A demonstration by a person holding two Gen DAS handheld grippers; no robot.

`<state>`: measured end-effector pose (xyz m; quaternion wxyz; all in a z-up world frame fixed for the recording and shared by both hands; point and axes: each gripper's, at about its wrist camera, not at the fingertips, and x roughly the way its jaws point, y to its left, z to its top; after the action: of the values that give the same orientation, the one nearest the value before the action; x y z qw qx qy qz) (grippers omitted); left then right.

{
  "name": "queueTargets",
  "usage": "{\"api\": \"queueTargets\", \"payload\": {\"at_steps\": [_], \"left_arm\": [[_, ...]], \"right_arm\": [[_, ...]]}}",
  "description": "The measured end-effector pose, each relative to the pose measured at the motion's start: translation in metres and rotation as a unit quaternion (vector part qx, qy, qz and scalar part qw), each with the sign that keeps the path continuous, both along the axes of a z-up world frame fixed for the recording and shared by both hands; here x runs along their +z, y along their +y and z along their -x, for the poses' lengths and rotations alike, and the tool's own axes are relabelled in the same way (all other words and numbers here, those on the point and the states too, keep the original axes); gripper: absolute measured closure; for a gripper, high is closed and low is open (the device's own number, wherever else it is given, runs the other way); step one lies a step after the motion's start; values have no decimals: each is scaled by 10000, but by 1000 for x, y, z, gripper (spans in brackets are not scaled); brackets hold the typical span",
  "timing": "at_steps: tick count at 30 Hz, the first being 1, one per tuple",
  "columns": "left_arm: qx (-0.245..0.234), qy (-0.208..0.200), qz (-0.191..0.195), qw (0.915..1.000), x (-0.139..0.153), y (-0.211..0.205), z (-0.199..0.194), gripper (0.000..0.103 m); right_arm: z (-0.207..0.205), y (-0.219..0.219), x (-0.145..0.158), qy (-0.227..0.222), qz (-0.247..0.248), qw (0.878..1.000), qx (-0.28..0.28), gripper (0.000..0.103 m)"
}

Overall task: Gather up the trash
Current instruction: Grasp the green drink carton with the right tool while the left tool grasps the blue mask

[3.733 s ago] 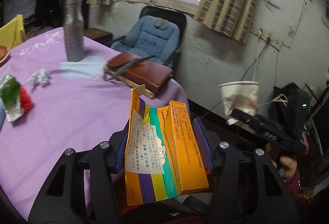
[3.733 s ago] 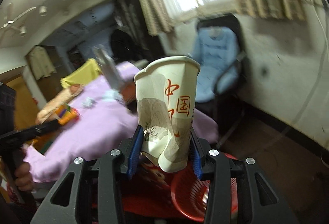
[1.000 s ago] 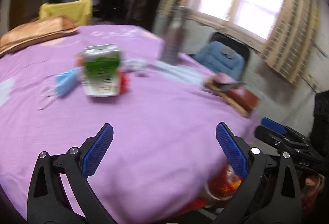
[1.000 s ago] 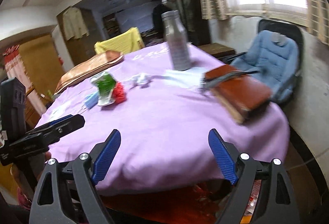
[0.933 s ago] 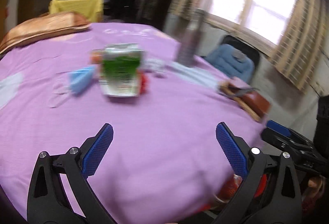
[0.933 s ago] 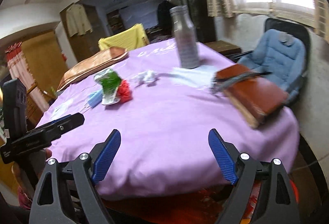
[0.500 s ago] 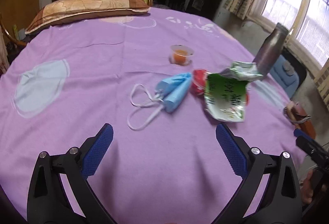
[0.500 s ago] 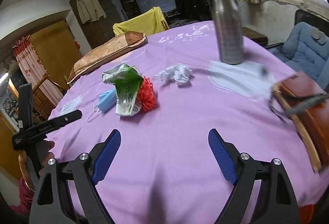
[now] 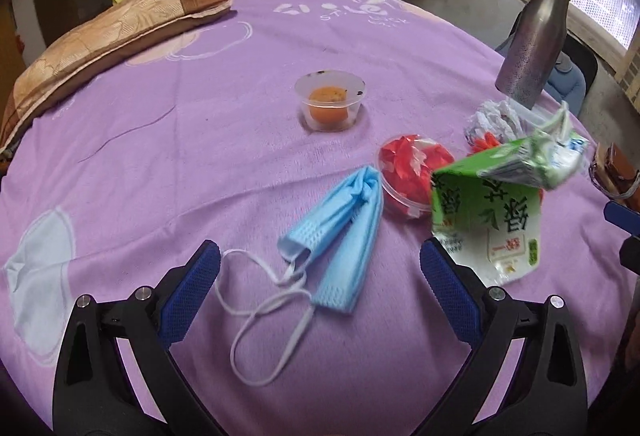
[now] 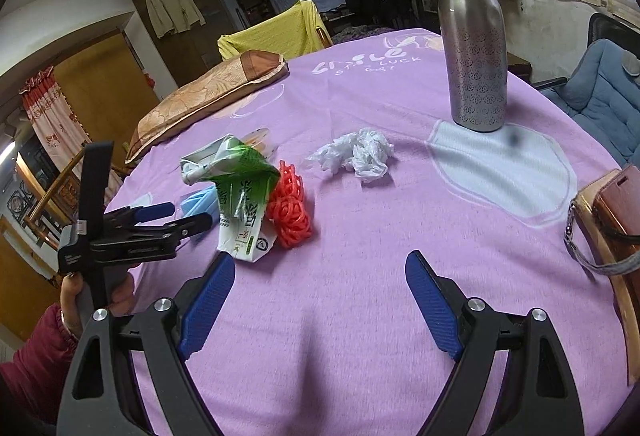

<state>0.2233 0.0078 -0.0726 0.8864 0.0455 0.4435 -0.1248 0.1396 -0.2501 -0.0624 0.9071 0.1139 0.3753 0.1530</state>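
A blue face mask [image 9: 340,232] lies on the purple tablecloth [image 9: 200,156] just ahead of my open, empty left gripper [image 9: 320,272]. A crushed green carton [image 9: 496,212] lies right of it, by a red-filled plastic cup [image 9: 408,172]. A small cup with orange residue [image 9: 330,104] stands farther back. My right gripper [image 10: 316,296] is open and empty above the cloth. Ahead of it lie the carton [image 10: 240,196], red netting [image 10: 290,208] and a crumpled white tissue [image 10: 356,154]. The left gripper [image 10: 156,222] shows at the left of the right wrist view.
A steel bottle [image 10: 472,36] stands at the back right. A brown wallet on a book [image 10: 612,212] lies at the right edge. A pillow [image 9: 92,44] lies at the far left. A yellow-draped chair [image 10: 272,32] and a blue chair [image 10: 604,92] stand beyond the table.
Both grippers let go of the orange box and the paper cup, and swung back over the table. The left gripper has moved closer to the blue mask.
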Motion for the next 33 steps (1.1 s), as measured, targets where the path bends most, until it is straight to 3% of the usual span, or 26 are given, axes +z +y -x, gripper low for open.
{"api": "queueTargets", "payload": {"at_steps": [3, 9, 18, 26, 27, 30, 31, 33], "left_arm": [[122, 197, -41, 9997, -11, 6, -9, 6], [130, 104, -359, 9992, -15, 1, -7, 6], [138, 100, -343, 9993, -15, 3, -9, 6], [134, 100, -342, 9993, -16, 3, -10, 5], [135, 99, -342, 9993, -16, 3, -10, 5], [130, 98, -342, 9993, -16, 3, -10, 5], [131, 98, -342, 9993, -16, 3, -10, 5], [129, 98, -342, 9993, -16, 4, -10, 5]], "right_arm": [[-8, 5, -1, 22, 41, 10000, 35, 17], [-35, 30, 3, 11, 26, 9994, 351, 17], [-85, 81, 5, -157, 443, 9959, 772, 16], [-110, 80, -7, -74, 91, 9958, 906, 16], [-111, 78, -9, -65, 37, 9958, 909, 22], [-110, 81, -9, -98, 33, 9937, 1112, 82], [-108, 79, -6, -174, -49, 9939, 1087, 90], [-103, 72, 0, -399, -32, 9953, 886, 90]]}}
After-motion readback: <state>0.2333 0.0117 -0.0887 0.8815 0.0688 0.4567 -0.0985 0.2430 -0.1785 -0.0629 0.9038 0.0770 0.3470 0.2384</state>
